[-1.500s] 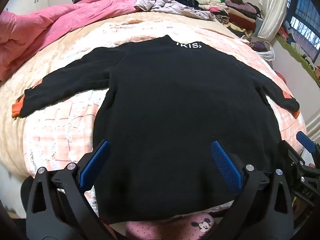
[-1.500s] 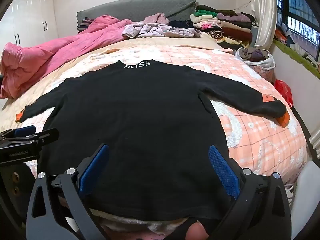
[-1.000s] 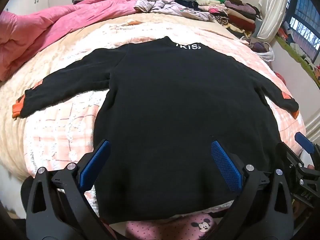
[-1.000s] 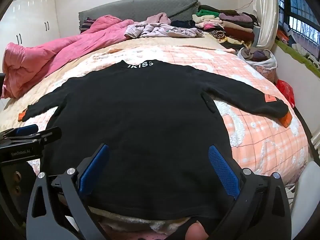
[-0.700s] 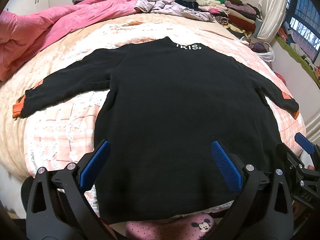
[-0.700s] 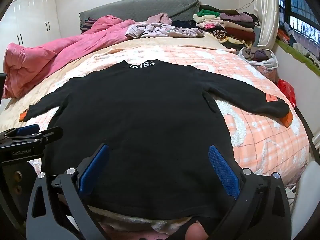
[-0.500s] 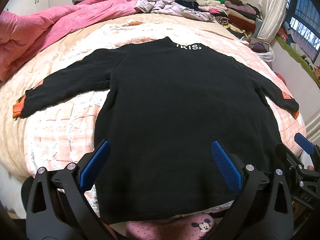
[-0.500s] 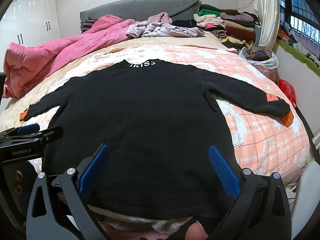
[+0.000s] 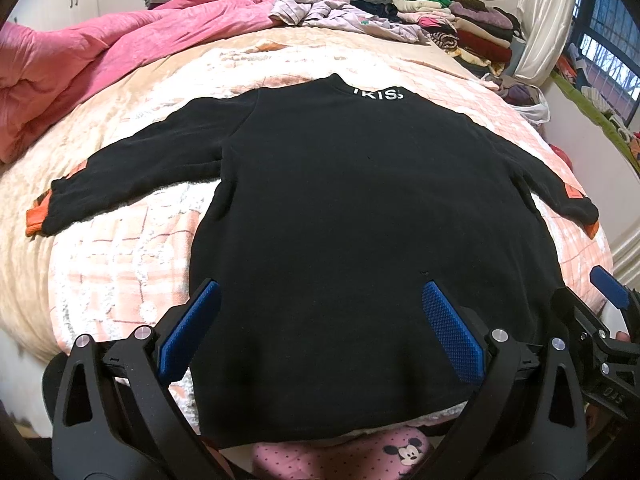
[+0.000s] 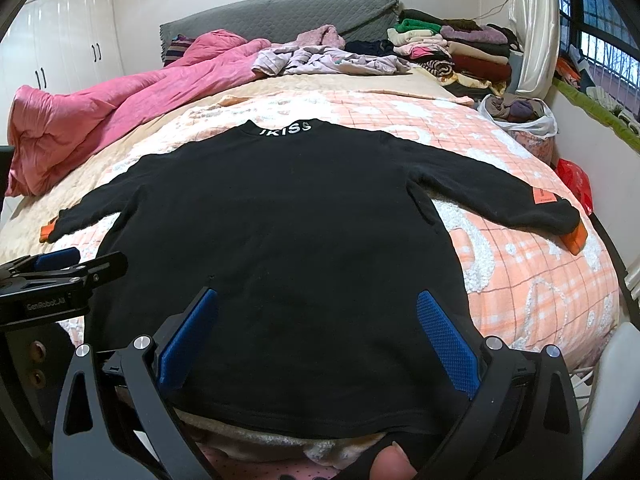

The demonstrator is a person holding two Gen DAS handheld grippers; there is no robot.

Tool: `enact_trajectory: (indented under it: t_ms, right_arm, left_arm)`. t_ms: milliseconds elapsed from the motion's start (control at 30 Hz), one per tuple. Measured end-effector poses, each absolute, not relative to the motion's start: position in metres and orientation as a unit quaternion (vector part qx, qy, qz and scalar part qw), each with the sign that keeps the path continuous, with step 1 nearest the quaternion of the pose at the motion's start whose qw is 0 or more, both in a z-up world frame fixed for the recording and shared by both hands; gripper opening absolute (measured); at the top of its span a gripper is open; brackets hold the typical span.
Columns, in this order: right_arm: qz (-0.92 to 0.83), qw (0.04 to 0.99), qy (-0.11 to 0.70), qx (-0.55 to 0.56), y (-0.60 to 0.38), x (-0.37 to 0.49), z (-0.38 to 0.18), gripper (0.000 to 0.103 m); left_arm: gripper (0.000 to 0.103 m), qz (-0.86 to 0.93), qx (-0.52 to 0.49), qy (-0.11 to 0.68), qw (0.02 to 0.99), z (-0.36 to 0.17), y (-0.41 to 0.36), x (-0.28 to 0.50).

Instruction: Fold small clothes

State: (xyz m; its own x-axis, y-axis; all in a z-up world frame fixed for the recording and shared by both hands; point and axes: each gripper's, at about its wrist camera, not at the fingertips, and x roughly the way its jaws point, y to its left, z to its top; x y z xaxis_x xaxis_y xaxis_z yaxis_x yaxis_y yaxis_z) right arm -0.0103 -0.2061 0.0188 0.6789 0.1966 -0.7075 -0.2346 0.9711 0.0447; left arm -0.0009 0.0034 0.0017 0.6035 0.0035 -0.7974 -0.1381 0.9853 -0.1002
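A black long-sleeved sweater (image 9: 352,220) (image 10: 280,240) lies flat on the bed with both sleeves spread out, its collar with white letters at the far end and orange cuffs at the sleeve ends. My left gripper (image 9: 320,300) hovers open above the hem at the near left. Over the hem's right part, my right gripper (image 10: 316,308) is open too. Neither holds any cloth. The right gripper (image 9: 608,320) shows at the right edge of the left wrist view, and the left gripper (image 10: 60,272) at the left edge of the right wrist view.
The bed (image 10: 540,280) has a peach checked cover. A pink duvet (image 10: 100,112) is bunched at the far left. Loose lilac clothes (image 10: 328,60) and a stack of folded clothes (image 10: 452,52) sit by the headboard. A bag of clothes (image 10: 520,116) stands at the right edge.
The right wrist view has drifted slightly, so the sweater sits a bit further right and lower in it. Both grippers stay open and the sweater has not moved.
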Motion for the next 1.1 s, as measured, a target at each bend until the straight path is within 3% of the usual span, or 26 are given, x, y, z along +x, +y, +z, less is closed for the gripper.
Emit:
enact_trajectory:
  t_ms: [1100]
  right_arm:
    - [0.113, 0.918, 0.38, -0.016, -0.21, -0.003, 0.023, 0.099]
  left_arm:
    - [0.095, 0.042, -0.059, 0.443, 0.893, 0.005, -0.006, 0.011]
